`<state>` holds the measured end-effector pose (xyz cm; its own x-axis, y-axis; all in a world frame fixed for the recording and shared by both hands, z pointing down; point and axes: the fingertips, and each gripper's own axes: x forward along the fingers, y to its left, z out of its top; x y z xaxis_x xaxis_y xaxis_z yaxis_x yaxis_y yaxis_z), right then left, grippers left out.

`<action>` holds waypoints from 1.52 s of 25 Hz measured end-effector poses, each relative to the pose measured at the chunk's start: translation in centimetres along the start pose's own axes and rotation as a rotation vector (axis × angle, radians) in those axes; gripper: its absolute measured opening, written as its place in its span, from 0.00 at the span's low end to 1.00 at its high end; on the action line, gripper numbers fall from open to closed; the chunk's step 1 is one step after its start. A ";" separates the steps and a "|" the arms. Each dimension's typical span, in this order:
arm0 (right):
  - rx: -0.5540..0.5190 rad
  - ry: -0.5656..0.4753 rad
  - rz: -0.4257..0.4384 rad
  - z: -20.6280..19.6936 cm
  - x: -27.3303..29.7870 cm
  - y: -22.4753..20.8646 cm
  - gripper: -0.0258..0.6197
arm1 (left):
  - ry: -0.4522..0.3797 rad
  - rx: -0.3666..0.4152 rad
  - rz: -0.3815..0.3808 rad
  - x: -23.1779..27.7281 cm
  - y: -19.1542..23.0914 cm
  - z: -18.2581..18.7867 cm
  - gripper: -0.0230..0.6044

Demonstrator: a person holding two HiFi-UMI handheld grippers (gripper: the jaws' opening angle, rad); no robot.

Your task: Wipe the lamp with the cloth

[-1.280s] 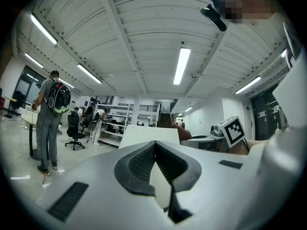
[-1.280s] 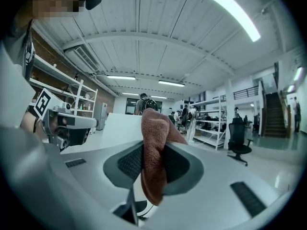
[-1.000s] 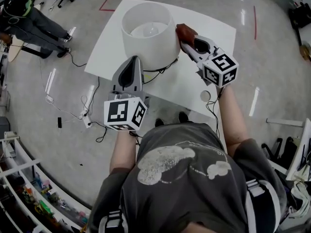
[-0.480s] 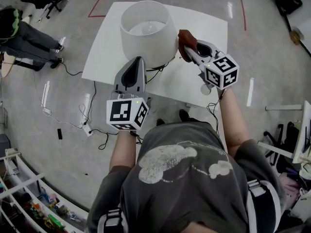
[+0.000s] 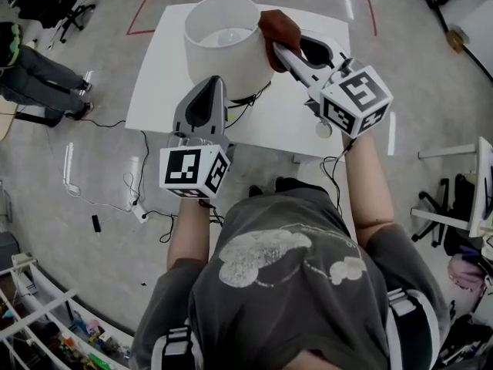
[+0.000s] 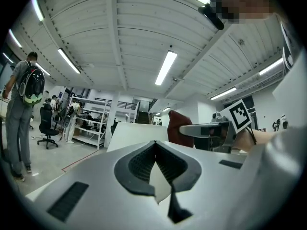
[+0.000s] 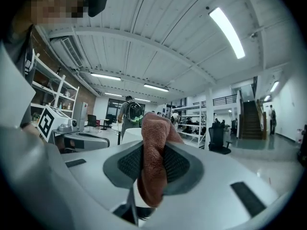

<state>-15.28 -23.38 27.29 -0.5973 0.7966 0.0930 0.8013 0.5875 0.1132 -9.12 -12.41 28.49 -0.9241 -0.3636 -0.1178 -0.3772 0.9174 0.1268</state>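
A lamp with a white drum shade stands on the white table. My right gripper is shut on a rust-brown cloth, which presses on the shade's upper right rim. In the right gripper view the cloth hangs folded between the pads. My left gripper points at the shade's near lower side, and I cannot tell if it touches. Its jaws are shut with nothing between them. The left gripper view shows the shade, the cloth and the right gripper's body.
A black cord runs from under the lamp across the table. A small round white object lies at the table's near right edge. Cables and a power strip lie on the floor at left. A person with a backpack stands far left.
My right gripper has carried the cloth up the shade's right side, from low on the wall to the top rim. The left gripper has stayed by the shade's near side.
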 end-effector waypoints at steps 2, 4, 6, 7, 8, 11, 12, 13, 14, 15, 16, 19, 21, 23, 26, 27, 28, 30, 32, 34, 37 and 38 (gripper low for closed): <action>-0.001 0.004 0.028 -0.6 0.0 0.7 0.18 | 0.007 0.008 0.008 -0.1 -0.6 -0.3 0.05; -0.002 0.017 0.063 -1.5 0.2 1.7 0.18 | 0.019 0.006 0.029 -0.1 -0.7 -0.7 0.05; -0.009 0.037 0.096 -2.4 0.6 2.7 0.18 | 0.042 -0.016 0.051 -0.3 -0.4 -1.2 0.05; -0.010 0.048 0.109 -2.9 0.7 3.1 0.18 | 0.056 -0.027 0.057 -0.4 -0.4 -1.6 0.05; -0.007 0.056 0.120 -3.4 0.6 3.4 0.18 | 0.069 -0.030 0.062 -0.6 -0.5 -1.8 0.05; 0.003 0.080 0.158 -5.0 0.1 4.2 0.18 | 0.099 -0.014 0.090 -0.8 -0.8 -2.5 0.05; 0.008 0.092 0.171 -5.8 0.0 4.5 0.18 | 0.108 -0.017 0.101 -0.8 -0.8 -2.8 0.05; 0.017 0.106 0.182 -6.6 -0.1 4.8 0.18 | 0.118 -0.021 0.110 -0.8 -0.8 -3.2 0.05; 0.030 0.121 0.191 -7.5 -0.1 5.1 0.18 | 0.130 -0.025 0.115 -0.8 -0.8 -3.7 0.05; 0.043 0.137 0.197 -8.4 -0.2 5.3 0.18 | 0.143 -0.029 0.118 -0.9 -0.7 -4.1 0.05; 0.054 0.153 0.203 -9.2 -0.2 5.6 0.18 | 0.155 -0.033 0.120 -1.0 -0.6 -4.5 0.05; 0.083 0.185 0.199 -10.7 0.1 6.5 0.18 | 0.171 -0.049 0.111 -1.4 -0.2 -5.0 0.05; 0.115 0.206 0.182 -12.0 0.1 6.9 0.18 | 0.166 -0.053 0.092 -1.5 0.2 -5.0 0.05; 0.136 0.225 0.149 -13.3 0.0 7.0 0.18 | 0.154 -0.060 0.072 -1.4 1.0 -4.9 0.05; 0.157 0.241 0.094 -14.4 0.3 7.4 0.18 | 0.145 -0.097 0.035 -1.4 2.4 -5.0 0.05; 0.169 0.241 0.074 -14.6 0.5 7.6 0.18 | 0.147 -0.110 0.017 -1.6 2.9 -5.0 0.05; 0.181 0.240 0.050 -14.6 0.6 7.8 0.18 | 0.150 -0.116 -0.003 -1.9 3.4 -5.0 0.05; 0.199 0.240 -0.014 -14.5 0.6 8.1 0.18 | 0.159 -0.112 -0.050 -2.3 4.3 -4.9 0.05; 0.213 0.241 -0.080 -14.3 0.4 8.4 0.18 | 0.164 -0.114 -0.095 -2.7 5.1 -4.9 0.05; 0.224 0.237 -0.131 -13.9 0.2 8.7 0.18 | 0.161 -0.120 -0.132 -3.0 5.7 -4.7 0.05; 0.216 0.221 -0.203 -12.7 -0.4 8.8 0.18 | 0.153 -0.117 -0.199 -3.1 6.0 -4.4 0.05; 0.206 0.215 -0.228 -12.2 -0.6 8.8 0.18 | 0.150 -0.116 -0.224 -3.2 6.0 -4.3 0.05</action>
<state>-8.32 -20.39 40.29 -0.7374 0.6068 0.2966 0.6241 0.7801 -0.0443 -8.75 -6.43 33.90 -0.8124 -0.5830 -0.0094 -0.5695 0.7900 0.2272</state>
